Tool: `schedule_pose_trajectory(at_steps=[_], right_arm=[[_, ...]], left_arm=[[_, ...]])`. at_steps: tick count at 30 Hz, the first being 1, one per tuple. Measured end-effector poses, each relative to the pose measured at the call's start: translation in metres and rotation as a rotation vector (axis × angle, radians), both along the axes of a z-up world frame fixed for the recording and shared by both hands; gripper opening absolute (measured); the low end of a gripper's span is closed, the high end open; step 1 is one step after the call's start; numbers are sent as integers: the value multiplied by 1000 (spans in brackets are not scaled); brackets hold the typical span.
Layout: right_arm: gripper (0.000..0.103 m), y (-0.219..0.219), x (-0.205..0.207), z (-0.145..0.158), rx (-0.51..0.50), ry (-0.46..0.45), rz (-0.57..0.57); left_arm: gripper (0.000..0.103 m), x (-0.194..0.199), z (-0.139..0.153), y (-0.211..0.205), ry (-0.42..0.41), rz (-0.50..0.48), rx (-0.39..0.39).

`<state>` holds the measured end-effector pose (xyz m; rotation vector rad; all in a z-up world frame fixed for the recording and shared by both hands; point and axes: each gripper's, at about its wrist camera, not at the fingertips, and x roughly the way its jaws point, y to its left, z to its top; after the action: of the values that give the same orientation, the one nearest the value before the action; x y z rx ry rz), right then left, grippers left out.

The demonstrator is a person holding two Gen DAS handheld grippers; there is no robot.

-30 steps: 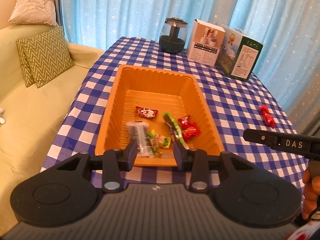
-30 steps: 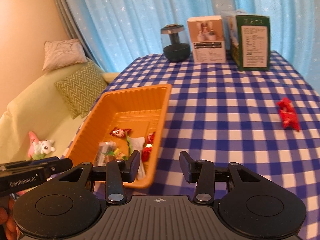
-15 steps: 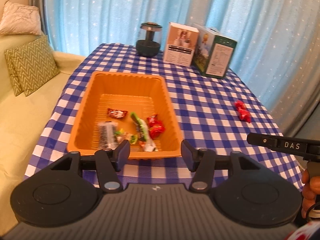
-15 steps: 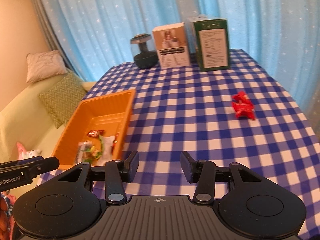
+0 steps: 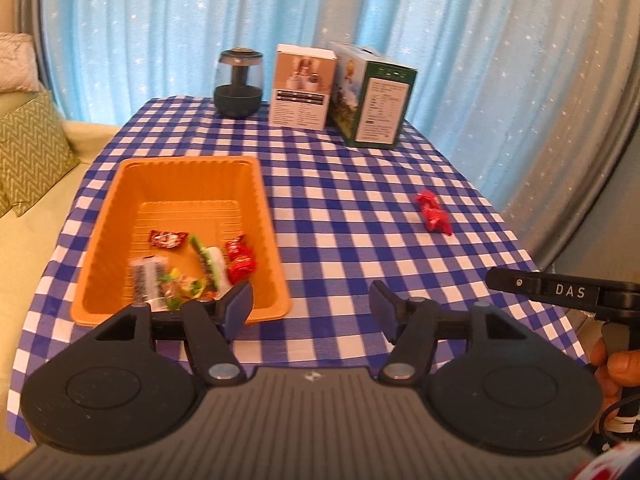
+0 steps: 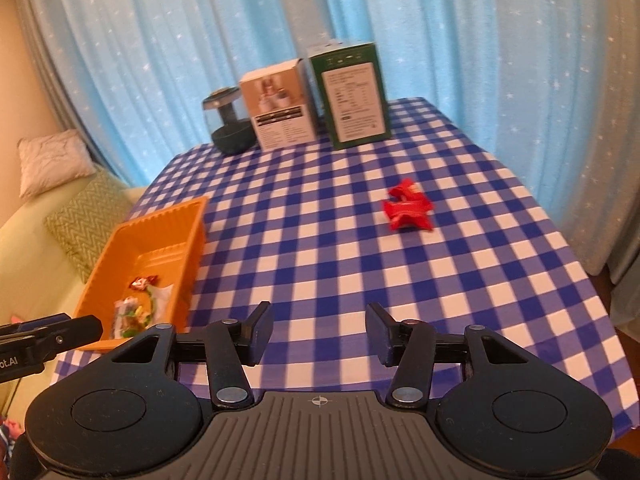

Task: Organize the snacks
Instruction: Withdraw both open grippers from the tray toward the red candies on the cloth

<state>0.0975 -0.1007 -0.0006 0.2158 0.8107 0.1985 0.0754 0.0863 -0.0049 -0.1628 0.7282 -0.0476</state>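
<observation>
An orange tray (image 5: 256,184) sits on the left of the blue checked table and holds several wrapped snacks (image 5: 240,258). It also shows in the right wrist view (image 6: 196,232). A red wrapped snack (image 5: 432,213) lies alone on the cloth at the right; it shows in the right wrist view (image 6: 406,210) ahead of the fingers. My left gripper (image 5: 311,310) is open and empty, above the table's near edge just right of the tray. My right gripper (image 6: 319,334) is open and empty, well short of the red snack.
A dark round jar (image 5: 239,84), a white box (image 5: 302,86) and a green box (image 5: 372,94) stand along the table's far edge before blue curtains. A sofa with a zigzag cushion (image 5: 24,148) is at the left. The table edge falls off at right.
Both grippers have swung to the right and pulled back from the tray. The left gripper's fingers have opened wider. The red snack now lies nearer the middle of both views.
</observation>
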Motion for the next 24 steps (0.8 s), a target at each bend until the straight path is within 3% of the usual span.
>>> schedule_pose_trajectory(at_steps=[24], right_arm=[[55, -71, -5, -4, -2, 10, -164]], left_arm=[[71, 34, -1, -75, -22, -180, 13]])
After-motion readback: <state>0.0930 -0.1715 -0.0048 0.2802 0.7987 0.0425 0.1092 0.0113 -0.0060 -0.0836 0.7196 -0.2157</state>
